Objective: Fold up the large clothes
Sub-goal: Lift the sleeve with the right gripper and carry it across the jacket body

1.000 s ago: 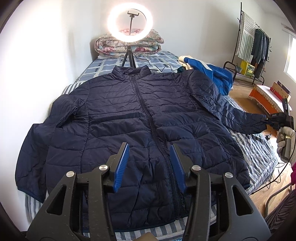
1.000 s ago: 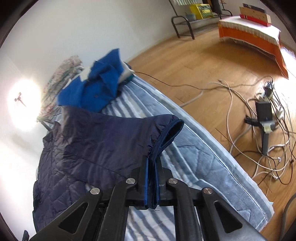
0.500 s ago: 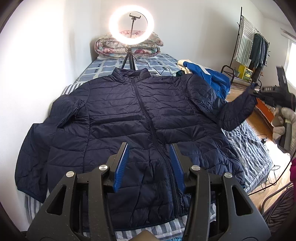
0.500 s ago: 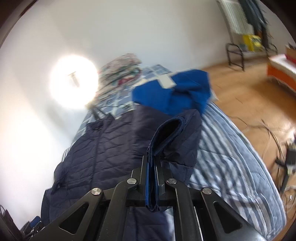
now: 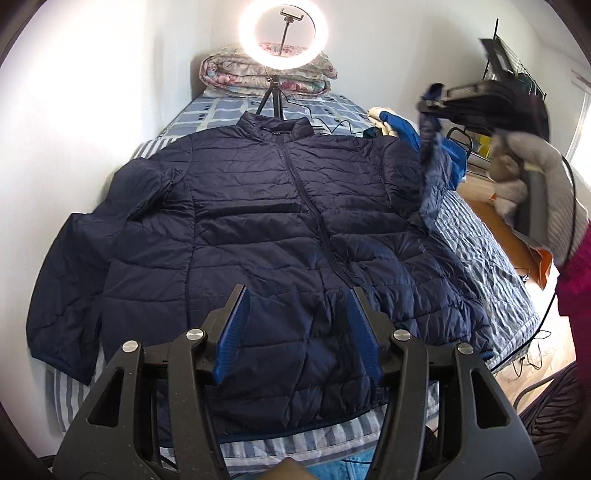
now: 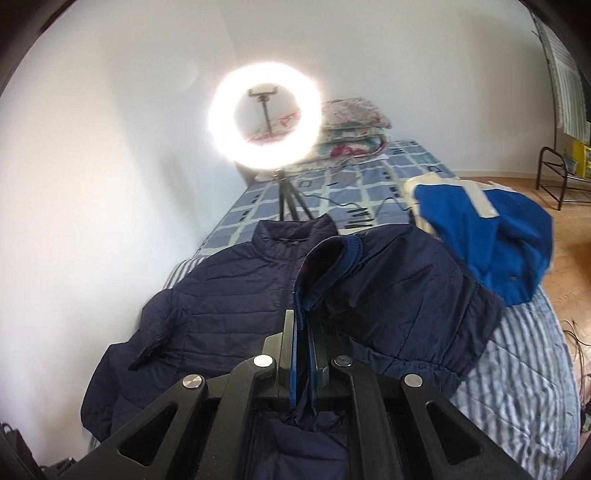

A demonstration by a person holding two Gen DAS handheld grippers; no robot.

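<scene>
A navy quilted jacket lies front up and zipped on the bed, collar at the far end; in the right wrist view the jacket fills the lower middle. My left gripper hovers over the jacket's hem with its jaws opening and nothing between them. My right gripper is shut on the cuff of the jacket's right-hand sleeve. In the left wrist view that right gripper holds the sleeve lifted high above the bed's right side, the sleeve hanging down from it. The other sleeve lies flat at the left.
A lit ring light on a tripod stands on the bed behind the collar, folded quilts behind it. A blue garment lies at the bed's far right. White wall on the left; a clothes rack and wooden floor on the right.
My right gripper has carried the sleeve cuff from low beside the bed's right edge up and inward over the jacket, rolling as it went. The left gripper's jaws have widened a little.
</scene>
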